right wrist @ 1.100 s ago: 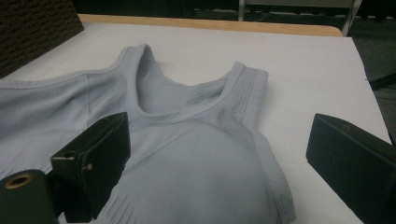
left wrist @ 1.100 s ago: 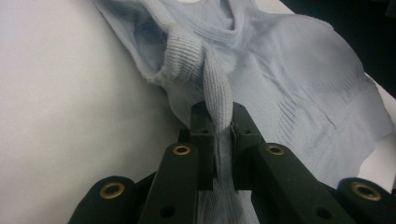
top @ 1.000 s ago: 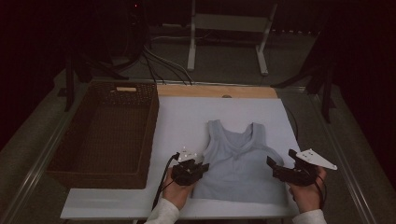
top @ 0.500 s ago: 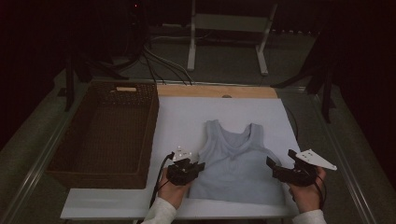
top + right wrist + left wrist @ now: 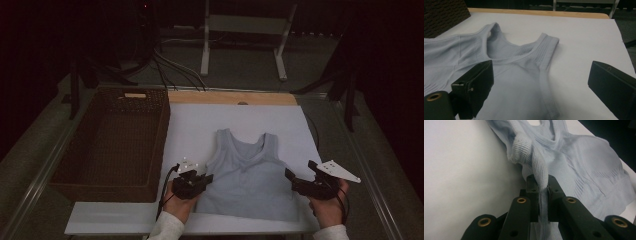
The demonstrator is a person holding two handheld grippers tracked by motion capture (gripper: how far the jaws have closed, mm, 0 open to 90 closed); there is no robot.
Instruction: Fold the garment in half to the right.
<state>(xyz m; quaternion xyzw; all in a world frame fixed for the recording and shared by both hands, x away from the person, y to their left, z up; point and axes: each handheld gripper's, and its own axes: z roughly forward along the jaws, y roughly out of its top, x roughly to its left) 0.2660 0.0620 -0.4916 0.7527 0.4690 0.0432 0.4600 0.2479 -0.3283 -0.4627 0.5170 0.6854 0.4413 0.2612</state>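
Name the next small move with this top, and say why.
Probably close the right gripper on the near edge of the top. The left gripper already pinches its edge, while the right one's jaws stand open over the fabric, so only one side is held.

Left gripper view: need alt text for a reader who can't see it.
The left gripper has its two black jaws shut on a bunched fold of a pale blue ribbed tank top, pinched at the edge by the armhole. The rest of the top lies spread on a white table.
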